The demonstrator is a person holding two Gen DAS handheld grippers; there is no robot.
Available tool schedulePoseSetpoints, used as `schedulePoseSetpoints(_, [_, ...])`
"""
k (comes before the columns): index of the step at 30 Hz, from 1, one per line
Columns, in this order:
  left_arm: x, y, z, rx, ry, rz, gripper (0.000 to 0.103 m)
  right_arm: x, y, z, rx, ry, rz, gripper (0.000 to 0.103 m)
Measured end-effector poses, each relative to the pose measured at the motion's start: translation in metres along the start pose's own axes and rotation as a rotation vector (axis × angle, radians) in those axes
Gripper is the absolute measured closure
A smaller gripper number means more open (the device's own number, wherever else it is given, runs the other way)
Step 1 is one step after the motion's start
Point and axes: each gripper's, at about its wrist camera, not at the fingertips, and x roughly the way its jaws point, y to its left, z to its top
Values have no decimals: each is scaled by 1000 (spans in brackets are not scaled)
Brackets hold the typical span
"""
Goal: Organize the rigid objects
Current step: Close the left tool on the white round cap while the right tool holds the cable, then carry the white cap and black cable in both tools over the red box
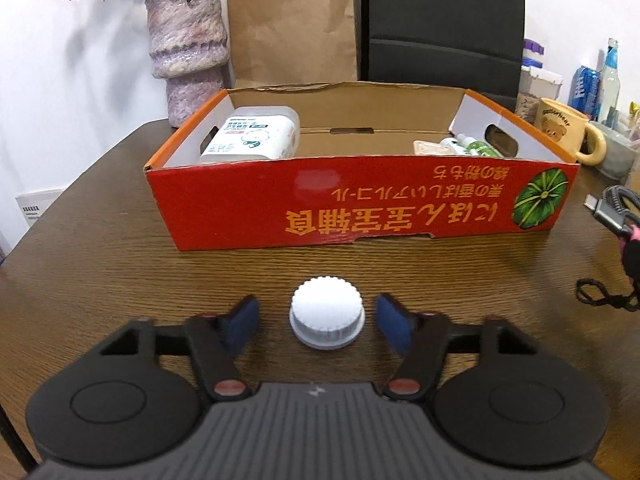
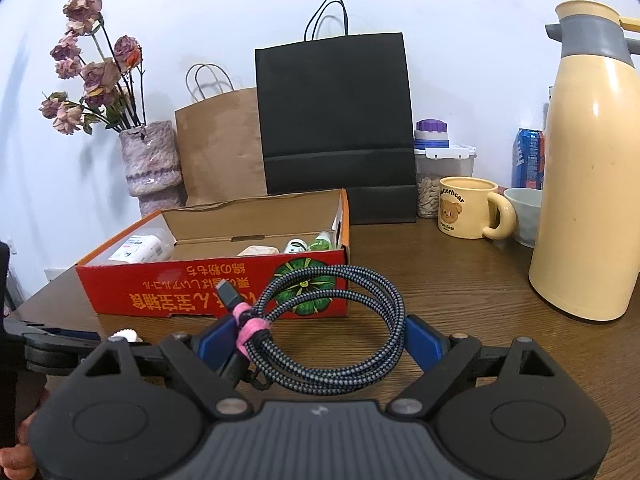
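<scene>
So the left tool (image 1: pixel 316 322) sits low over the brown wooden surface (image 1: pixel 100 264) with a white ribbed bottle cap (image 1: pixel 327 322) right between its blue pads (image 1: pixel 240 322); there's a visible gap on both sides of the cap, so the pads aren't pressing on it, it's released and the cap just stands on the surface; the cap sits just in front of the long red side of the cardboard box (image 1: pixel 360 204). Inside that box, a white wipes pack (image 1: pixel 252 136) is at the left end and a couple of small green-and-white bottles (image 1: pixel 472 146) at the right end.

The right tool (image 2: pixel 320 340) is clenched on a coiled braided USB cable (image 2: pixel 336 332), which is tied with a pink strap (image 2: pixel 250 328); the coil fills the space between the pads and is held up in front of the box. A cream bear mug (image 2: pixel 468 208) and a cream thermos jug (image 2: pixel 592 184) stand off to the right, well apart from the box.
</scene>
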Motion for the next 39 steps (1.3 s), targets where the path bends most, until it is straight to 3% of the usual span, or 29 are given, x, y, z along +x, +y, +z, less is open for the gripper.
schedulePoseSetpoints(3, [-4,0,-3,-7,-9,-18,62,0,2,-1,-5,1,2,14])
schedulePoseSetpoints(10, [-10,1,-5,-17,-19,-30,62,-3,5,-1,-17,-7,13,14])
schedulePoseSetpoints(26, [-57,-2,-15,1,-125,-40,62,-14,16,-2,-41,-34,41,14])
schedulePoseSetpoints(39, [-90,7,0,-28,-205,-75,62,-28,37,8,-81,-91,49,14])
